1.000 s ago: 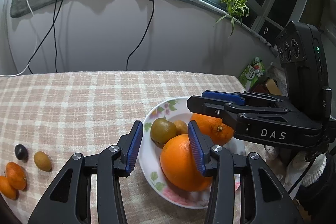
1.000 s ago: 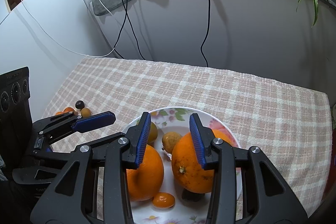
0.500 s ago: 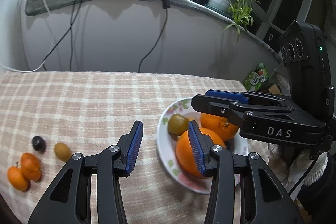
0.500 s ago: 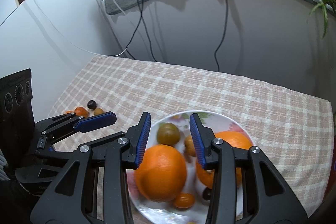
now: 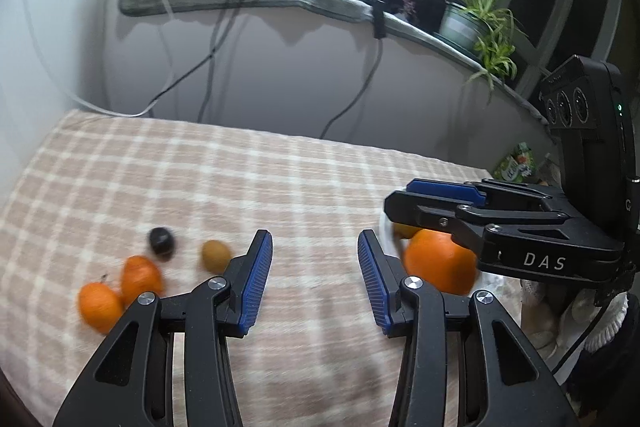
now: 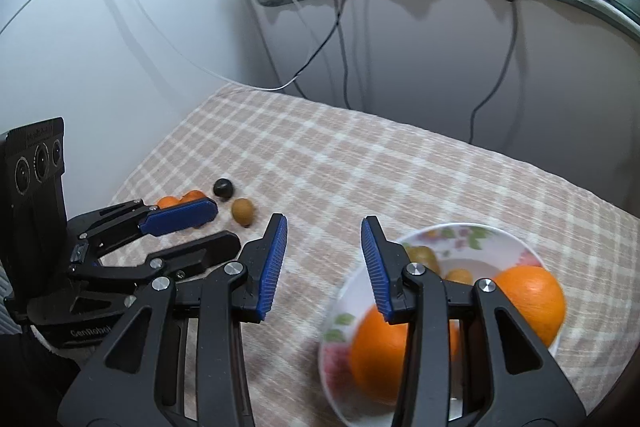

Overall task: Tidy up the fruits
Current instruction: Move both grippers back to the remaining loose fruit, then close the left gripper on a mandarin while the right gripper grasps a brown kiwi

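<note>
Hovering empty with jaws apart, left gripper (image 5: 315, 281) and right gripper (image 6: 323, 267) flank four small, blurred, probably citrus fruits (image 5: 138, 277) left of the floral white plate (image 6: 500, 239).

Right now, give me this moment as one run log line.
left gripper: open, empty | right gripper: open, empty | white floral plate: holds two large oranges | checked cloth: small loose fruits

White letters "DAS" stand on the side of the right gripper (image 5: 436, 205) body, below its blue pad. "GenRobot", partly cut off, stands low on the left gripper (image 6: 192, 227) body. Print on the green packet (image 5: 516, 165) is illegible.
</note>
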A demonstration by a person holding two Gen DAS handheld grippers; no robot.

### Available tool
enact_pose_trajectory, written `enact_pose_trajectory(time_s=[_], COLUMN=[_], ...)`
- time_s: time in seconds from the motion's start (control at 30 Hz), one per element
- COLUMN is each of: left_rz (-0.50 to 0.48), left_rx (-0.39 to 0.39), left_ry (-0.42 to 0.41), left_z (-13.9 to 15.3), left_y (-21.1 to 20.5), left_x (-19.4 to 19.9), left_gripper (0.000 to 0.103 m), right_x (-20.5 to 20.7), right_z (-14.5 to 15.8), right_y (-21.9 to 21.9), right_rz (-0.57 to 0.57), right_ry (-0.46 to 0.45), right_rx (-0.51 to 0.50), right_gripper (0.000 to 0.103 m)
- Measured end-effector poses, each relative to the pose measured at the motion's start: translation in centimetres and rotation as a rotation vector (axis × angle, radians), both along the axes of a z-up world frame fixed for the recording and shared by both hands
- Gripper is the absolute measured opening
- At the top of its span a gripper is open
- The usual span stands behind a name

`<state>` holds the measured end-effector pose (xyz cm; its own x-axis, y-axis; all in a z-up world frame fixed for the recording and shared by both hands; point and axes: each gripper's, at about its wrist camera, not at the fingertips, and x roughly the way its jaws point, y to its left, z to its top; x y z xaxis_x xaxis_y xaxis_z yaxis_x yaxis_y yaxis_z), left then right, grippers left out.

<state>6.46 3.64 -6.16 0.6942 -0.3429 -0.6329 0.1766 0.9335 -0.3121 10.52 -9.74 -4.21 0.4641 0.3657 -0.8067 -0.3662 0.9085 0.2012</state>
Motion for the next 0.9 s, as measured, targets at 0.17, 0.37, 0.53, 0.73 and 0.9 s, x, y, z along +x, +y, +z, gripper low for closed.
enact_pose_trajectory(time_s=[0.17, 0.37, 0.53, 0.73, 0.9], left_rz=[0.054, 0.111, 0.155, 0.2, 0.221], left_rx=[0.001, 0.015, 0.02, 0.025, 0.027], left_ry=[0.004, 0.013, 0.026, 0.047, 0.063], left_z=[-0.4, -1.2, -2.0, -3.0, -3.8], left_y=[2.6, 5.4, 7.7, 9.8, 10.9], left_x=[-0.9, -2.2, -3.1, -3.7, -3.9], left_gripper=[0.043, 0.043, 0.043, 0.043, 0.043], right_x=[0.0, 0.2, 0.4, 1.0, 1.8], right_z=[-0.4, -1.5, -2.6, -4.1, -5.2], right_y=[2.0, 4.5, 6.6, 8.7, 9.5], right_rz=[0.038, 0.077, 0.107, 0.129, 0.128], right_ry=[0.007, 0.028, 0.053, 0.09, 0.113], right_rx=[-0.005, -0.017, -0.03, -0.046, -0.062], right_gripper=[0.04, 0.04, 0.04, 0.04, 0.04])
